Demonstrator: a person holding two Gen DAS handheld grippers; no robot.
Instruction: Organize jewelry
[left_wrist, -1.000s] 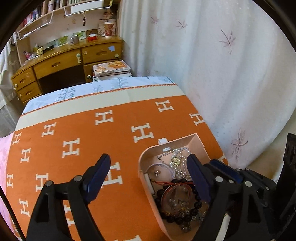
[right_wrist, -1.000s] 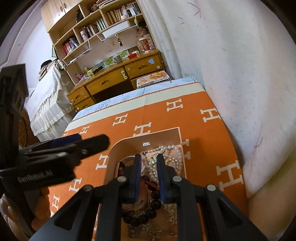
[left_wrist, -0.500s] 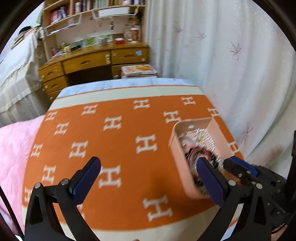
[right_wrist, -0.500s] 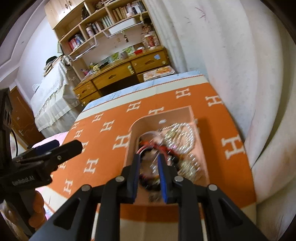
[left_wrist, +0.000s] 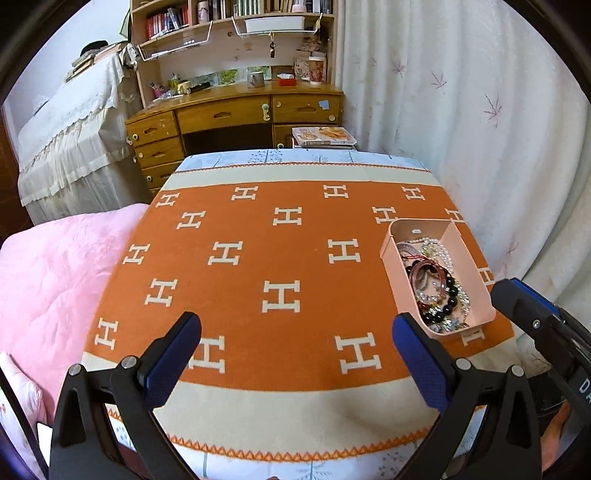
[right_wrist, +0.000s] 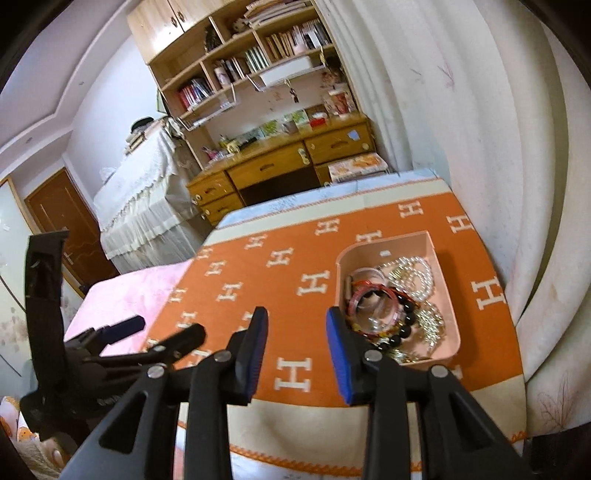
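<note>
A pink open-top box lies on the orange blanket near its right edge, and in the right wrist view the box sits just right of my fingers. Inside are a pearl necklace, a red bangle and a black bead bracelet, tangled with smaller pieces. My left gripper hovers open and wide over the blanket, left of the box, with nothing between its jaws. My right gripper hangs left of the box's near corner; its jaws are opening and nothing is between them.
The orange blanket with white H marks covers the bed, beside a pink quilt on the left. A white curtain hangs close on the right. A wooden desk with shelves stands beyond the bed's far end.
Both grippers have drawn back and up from the box, which now lies ahead and to the right. The left jaws have spread wider. The right jaws, nearly together before, have parted.
</note>
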